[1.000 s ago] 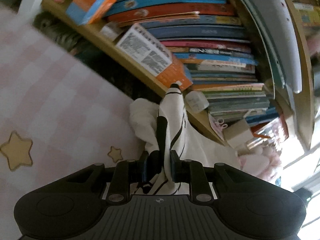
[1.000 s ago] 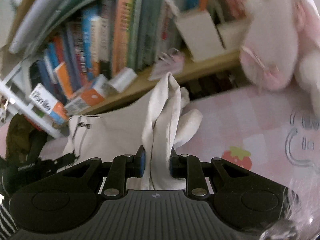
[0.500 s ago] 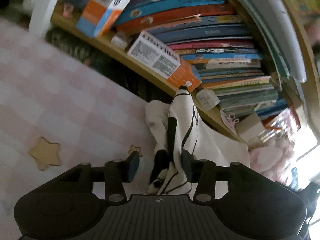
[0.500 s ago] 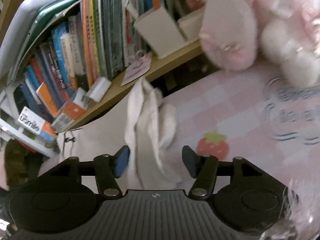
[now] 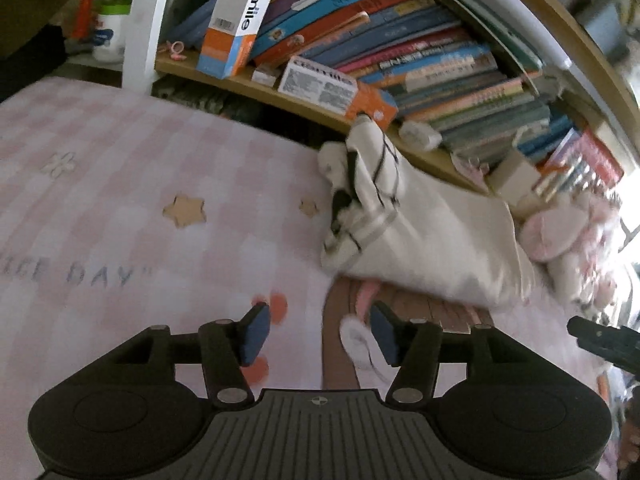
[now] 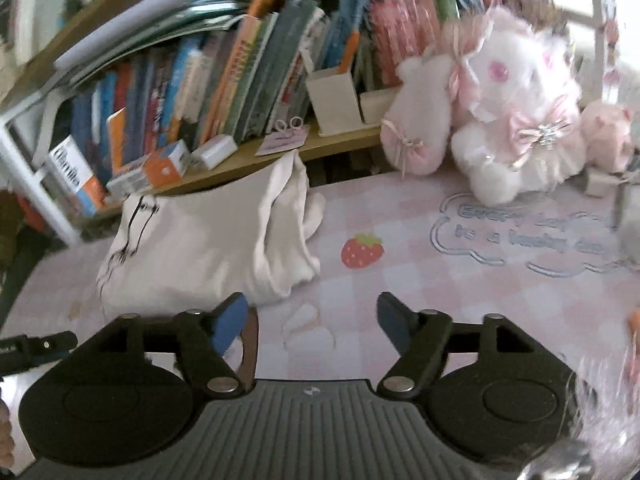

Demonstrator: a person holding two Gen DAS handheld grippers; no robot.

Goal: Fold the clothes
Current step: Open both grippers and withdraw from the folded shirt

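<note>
left gripper (image 5: 318,334) jaws opening, nothing between the pads, only bedsheet (image 5: 120,208) print behind the gap. right gripper (image 6: 312,320) jaws opening wider, also holding nothing. garment (image 5: 420,232) is cream-white, lying on the sheet just below the shelf (image 5: 280,98), clear of both grippers. left view alone shows its bunched end with black lines and grey stripes, plus star prints and "day" lettering. right view alone shows the plain folded end, the strawberry (image 6: 362,250) print and the plush (image 6: 516,120) to the right. garment (image 6: 200,248) long axis runs roughly along the shelf edge, striped end on the left, plain end toward the plush.
</note>
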